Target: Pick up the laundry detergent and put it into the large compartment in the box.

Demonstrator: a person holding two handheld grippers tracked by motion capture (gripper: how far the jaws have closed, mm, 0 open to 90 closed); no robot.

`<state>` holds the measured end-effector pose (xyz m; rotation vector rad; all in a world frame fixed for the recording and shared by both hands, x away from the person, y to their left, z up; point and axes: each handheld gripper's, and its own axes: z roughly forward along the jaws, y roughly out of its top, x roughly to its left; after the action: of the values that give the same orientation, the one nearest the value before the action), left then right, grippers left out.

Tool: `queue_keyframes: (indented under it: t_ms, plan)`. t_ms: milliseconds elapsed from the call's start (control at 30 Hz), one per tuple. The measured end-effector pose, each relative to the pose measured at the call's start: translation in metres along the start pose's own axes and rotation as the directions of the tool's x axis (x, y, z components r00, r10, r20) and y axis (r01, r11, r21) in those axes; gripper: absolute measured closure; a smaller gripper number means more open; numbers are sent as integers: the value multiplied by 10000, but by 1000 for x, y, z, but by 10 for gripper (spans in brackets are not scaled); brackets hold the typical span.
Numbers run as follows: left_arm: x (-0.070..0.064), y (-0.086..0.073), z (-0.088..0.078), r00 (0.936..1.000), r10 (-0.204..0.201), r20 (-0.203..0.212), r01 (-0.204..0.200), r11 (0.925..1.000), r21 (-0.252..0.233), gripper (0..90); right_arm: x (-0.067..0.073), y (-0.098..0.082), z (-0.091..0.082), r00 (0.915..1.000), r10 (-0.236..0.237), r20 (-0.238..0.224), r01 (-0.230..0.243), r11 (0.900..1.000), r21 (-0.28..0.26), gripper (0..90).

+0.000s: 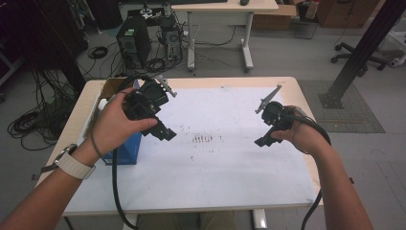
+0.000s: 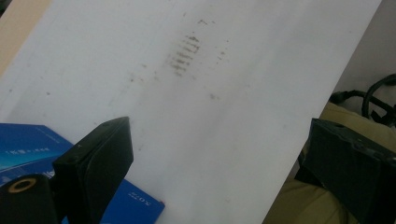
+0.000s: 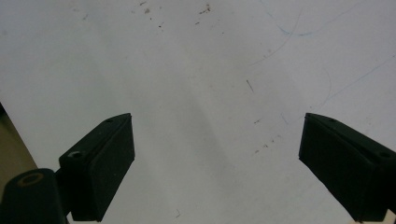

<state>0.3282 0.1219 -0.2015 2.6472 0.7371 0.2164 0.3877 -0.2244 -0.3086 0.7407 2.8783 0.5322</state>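
A pale wood-edged counter (image 1: 306, 96) carries a large white sheet (image 1: 230, 167) marked with a patch of short brown smudges (image 1: 202, 139). Behind it lie a grey floor, a black computer tower (image 1: 133, 45), loose cables and a second desk. The left tool (image 1: 163, 130) hangs above the sheet's left part, its black blocky jaws spread wide with nothing between them. Just below and left of that tool sits a blue box (image 1: 128, 149), flat-sided and glossy with white print, its long axis running from the counter's near edge toward the far one; in the left gripper view its corner (image 2: 140, 205) shows beneath one jaw. The right tool (image 1: 264, 141) hovers over the sheet's right part, jaws likewise spread and empty, above faint pen lines (image 3: 299, 32).
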Motion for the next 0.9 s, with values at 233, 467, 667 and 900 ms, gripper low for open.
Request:
queue_keyframes:
  t_ms: [233, 467, 667, 900]
  plan:
    - [-1, 0, 2, 9999, 62, -97, -62, 10000, -55, 84, -1, -1, 2, 10000, 67, 3, -67, 10000, 56, 104]
    - [-2, -1, 2, 9999, -5, -141, 3, 9999, -116, 85, 0, 1, 2, 10000, 6, -1, -6, 10000, 5, 104]
    - [-3, -2, 3, 9998, -51, -181, 49, 9999, -113, 85, 0, 1, 2, 10000, -10, 11, 10, 10000, 26, 104]
    - [-2, -3, 2, 9998, -87, -163, 85, 9999, -125, 85, 0, 0, 2, 10000, 3, 10, -3, 10000, 20, 104]
